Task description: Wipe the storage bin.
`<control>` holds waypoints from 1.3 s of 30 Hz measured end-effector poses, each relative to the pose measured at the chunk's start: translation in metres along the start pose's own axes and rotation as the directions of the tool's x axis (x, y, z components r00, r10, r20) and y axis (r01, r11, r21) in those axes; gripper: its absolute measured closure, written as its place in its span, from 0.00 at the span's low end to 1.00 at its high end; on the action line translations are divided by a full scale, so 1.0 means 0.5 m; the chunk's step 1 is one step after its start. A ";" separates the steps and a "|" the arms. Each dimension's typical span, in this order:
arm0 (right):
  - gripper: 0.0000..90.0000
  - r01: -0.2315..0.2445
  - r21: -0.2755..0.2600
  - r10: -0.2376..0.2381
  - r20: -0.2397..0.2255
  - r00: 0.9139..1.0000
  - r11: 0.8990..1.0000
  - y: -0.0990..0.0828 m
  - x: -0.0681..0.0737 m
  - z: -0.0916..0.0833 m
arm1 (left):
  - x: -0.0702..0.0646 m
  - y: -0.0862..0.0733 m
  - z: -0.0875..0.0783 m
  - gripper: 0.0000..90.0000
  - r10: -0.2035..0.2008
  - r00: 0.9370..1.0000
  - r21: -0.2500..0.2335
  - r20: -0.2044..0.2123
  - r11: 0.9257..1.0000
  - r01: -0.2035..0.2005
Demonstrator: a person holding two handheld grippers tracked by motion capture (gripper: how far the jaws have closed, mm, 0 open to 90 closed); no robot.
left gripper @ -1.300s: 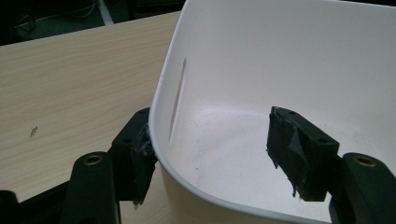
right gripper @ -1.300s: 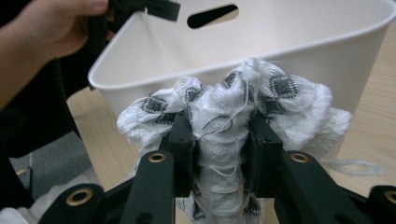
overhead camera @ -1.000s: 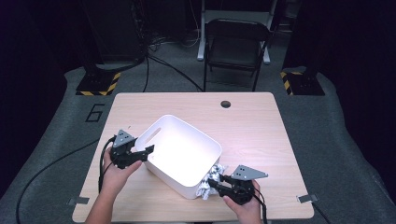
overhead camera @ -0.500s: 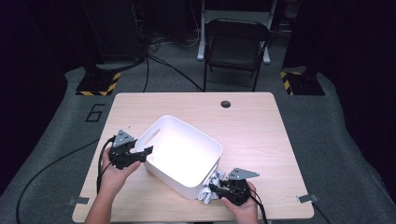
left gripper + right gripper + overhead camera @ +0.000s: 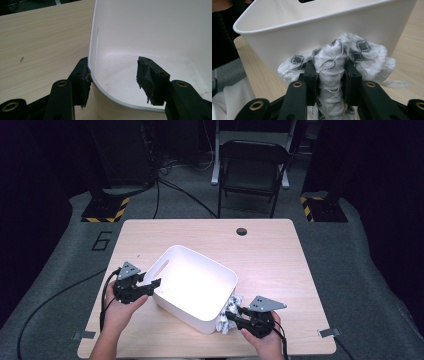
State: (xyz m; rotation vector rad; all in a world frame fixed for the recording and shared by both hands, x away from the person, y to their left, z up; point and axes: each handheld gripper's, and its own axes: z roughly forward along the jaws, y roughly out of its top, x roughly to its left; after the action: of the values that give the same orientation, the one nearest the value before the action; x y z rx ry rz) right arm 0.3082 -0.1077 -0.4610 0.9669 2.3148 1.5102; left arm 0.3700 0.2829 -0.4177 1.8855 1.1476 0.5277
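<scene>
Cloth (image 5: 337, 60) is pinched tight in the right gripper (image 5: 239, 316) at the white bin's (image 5: 170, 257) 4 o'clock corner, not inside yet, while the left gripper (image 5: 152, 283), jaws just closing but still loose, straddles the 9 o'clock rim.

White plastic tub (image 5: 197, 287): rectangular, rounded corners, open top, a slot handle cut in one end wall; inside bare, faintly scuffed. Set at an angle on the near half of the wooden table, upright.

Cloth (image 5: 342, 62): white knitted fabric with dark grey diamond marks, loose threads showing. Bunched into a wad, pinched at its middle, pressed against the tub's outer wall at the near right corner (image 5: 227, 320).
</scene>
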 end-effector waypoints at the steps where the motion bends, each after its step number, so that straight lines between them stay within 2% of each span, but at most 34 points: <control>1: 0.77 0.019 0.001 -0.019 -0.008 1.000 1.000 0.002 0.006 -0.003 | 0.001 -0.001 0.000 0.53 0.002 1.000 -0.001 -0.005 1.000 -0.002; 4: 0.77 0.027 -0.007 -0.028 -0.035 0.999 1.000 0.006 0.010 -0.010 | -0.001 -0.004 -0.001 0.55 0.000 1.000 -0.011 -0.014 1.000 0.000; 5: 0.77 0.033 -0.016 -0.034 -0.036 0.999 0.999 0.008 0.008 -0.013 | -0.002 -0.005 -0.001 0.55 -0.012 1.000 -0.017 -0.015 1.000 0.012; 6: 0.77 0.025 -0.025 -0.026 -0.040 0.999 0.999 0.009 0.006 -0.016 | -0.003 -0.007 -0.002 0.55 -0.019 1.000 -0.022 -0.012 1.000 0.019; 8: 0.77 -0.034 -0.071 0.028 -0.078 0.997 0.997 0.010 -0.005 -0.023 | -0.005 -0.009 -0.001 0.55 -0.025 0.999 -0.039 -0.020 0.999 0.025; 9: 0.77 -0.056 -0.083 0.048 -0.100 0.994 0.995 0.011 -0.008 -0.027 | -0.005 -0.008 -0.003 0.55 -0.020 1.000 -0.027 -0.019 0.999 0.019; 11: 0.78 -0.047 -0.082 0.038 -0.108 0.993 0.996 0.011 -0.009 -0.022 | -0.007 -0.008 -0.004 0.56 -0.004 1.000 -0.020 -0.022 1.000 0.004; 14: 0.78 -0.064 -0.083 0.056 -0.093 0.994 0.995 0.002 -0.012 -0.009 | -0.006 -0.007 -0.008 0.58 -0.011 0.999 -0.005 -0.030 1.000 0.011; 16: 0.78 -0.071 -0.080 0.065 -0.071 0.995 0.994 0.002 -0.020 -0.002 | -0.002 -0.006 -0.013 0.58 -0.017 1.000 0.007 -0.018 1.000 0.017; 19: 0.78 -0.099 -0.080 0.098 -0.019 0.995 0.992 0.010 -0.048 0.010 | 0.007 -0.007 -0.014 0.60 -0.067 0.998 -0.014 0.003 0.998 0.067; 21: 0.78 -0.082 -0.051 0.083 0.003 0.997 0.995 0.006 -0.064 0.022 | 0.006 -0.007 -0.012 0.61 -0.071 0.997 -0.015 -0.005 0.997 0.071; 23: 0.79 -0.079 -0.002 0.079 0.006 0.997 0.997 -0.008 -0.063 0.035 | 0.004 -0.004 -0.012 0.62 -0.056 0.998 -0.001 -0.016 0.998 0.056; 25: 0.79 -0.106 0.008 0.106 0.005 0.994 0.994 -0.029 -0.060 0.042 | 0.003 -0.005 -0.011 0.63 -0.065 0.998 -0.008 -0.022 0.998 0.065; 26: 0.79 -0.140 0.031 0.140 -0.010 0.990 0.990 -0.035 -0.063 0.046 | 0.003 -0.006 -0.011 0.63 -0.065 0.998 -0.012 -0.024 0.998 0.065; 28: 0.79 -0.119 0.128 0.119 0.013 0.993 0.985 -0.046 -0.063 0.064 | 0.001 -0.008 -0.009 0.63 -0.071 0.997 -0.028 -0.030 0.997 0.070; 29: 0.79 -0.108 0.132 0.108 0.009 0.994 0.985 -0.049 -0.061 0.067 | 0.001 -0.007 -0.010 0.63 -0.059 0.998 -0.021 -0.035 0.998 0.059; 32: 0.79 -0.124 0.105 0.125 -0.010 0.992 0.987 -0.046 -0.057 0.060 | -0.001 -0.003 -0.010 0.64 -0.040 0.998 -0.003 -0.043 0.999 0.039; 34: 0.79 -0.142 0.056 0.145 -0.050 0.988 0.988 -0.037 -0.054 0.045 | -0.002 -0.003 -0.009 0.64 -0.035 0.998 -0.003 -0.045 0.999 0.035; 37: 0.78 -0.111 -0.050 0.107 -0.086 0.991 0.993 -0.012 -0.038 0.010 | -0.002 -0.005 -0.008 0.64 -0.048 0.998 -0.012 -0.042 0.999 0.048; 39: 0.78 -0.087 -0.116 0.074 -0.108 0.991 0.989 0.003 -0.027 -0.009 | -0.001 -0.005 -0.008 0.63 -0.046 0.998 -0.011 -0.039 0.999 0.046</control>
State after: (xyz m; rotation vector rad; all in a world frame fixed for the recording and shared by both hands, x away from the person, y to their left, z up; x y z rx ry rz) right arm 0.3169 -0.1194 -0.4599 0.9837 2.2459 1.7494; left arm 0.3658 0.2849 -0.4175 1.8427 1.2088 0.5466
